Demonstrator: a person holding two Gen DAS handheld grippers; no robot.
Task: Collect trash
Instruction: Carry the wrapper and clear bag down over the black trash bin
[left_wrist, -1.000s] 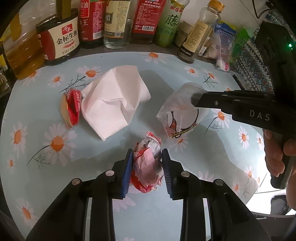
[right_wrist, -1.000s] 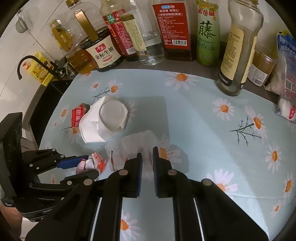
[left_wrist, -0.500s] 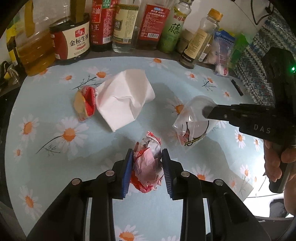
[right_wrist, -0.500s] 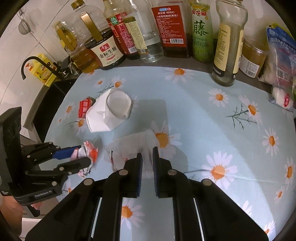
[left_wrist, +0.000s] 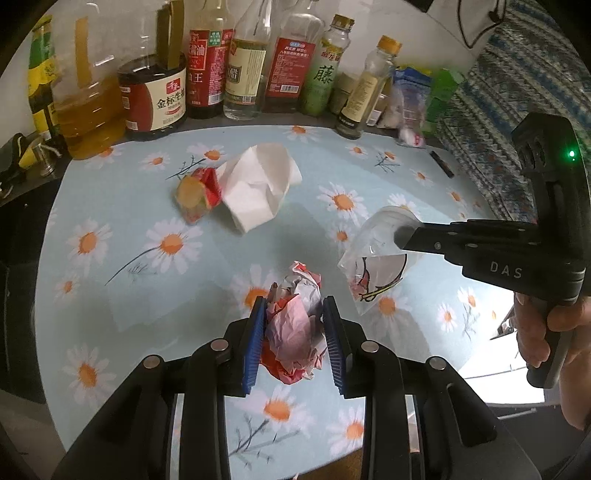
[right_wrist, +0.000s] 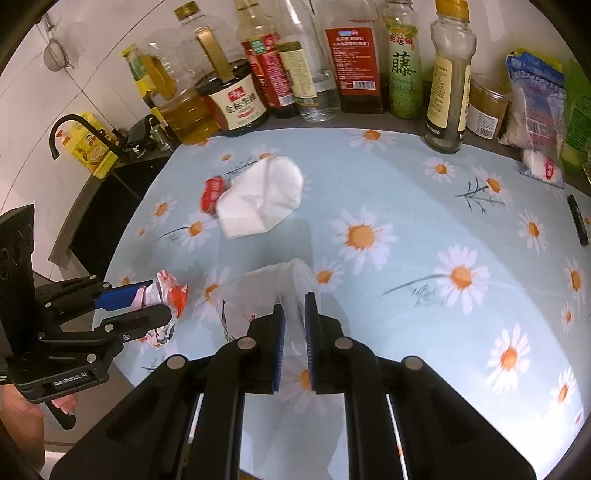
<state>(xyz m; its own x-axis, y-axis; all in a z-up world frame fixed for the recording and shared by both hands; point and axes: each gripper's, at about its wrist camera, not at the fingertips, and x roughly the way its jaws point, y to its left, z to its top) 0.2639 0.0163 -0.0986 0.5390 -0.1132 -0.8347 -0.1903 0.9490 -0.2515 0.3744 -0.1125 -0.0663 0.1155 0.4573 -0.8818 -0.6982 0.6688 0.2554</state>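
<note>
Crumpled wrapper (left_wrist: 293, 328) clamped in left tool (left_wrist: 294, 325), clear bag (right_wrist: 266, 291) pinched by right tool (right_wrist: 294, 321)

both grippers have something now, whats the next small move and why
Probably carry both pieces off the table toward wherever the trash goes; no bin shows in either view. The left gripper is shut on the crumpled red and white wrapper, and the right gripper pinches the clear plastic bag. A white tissue and a small red packet remain on the daisy tablecloth for afterwards.
</note>
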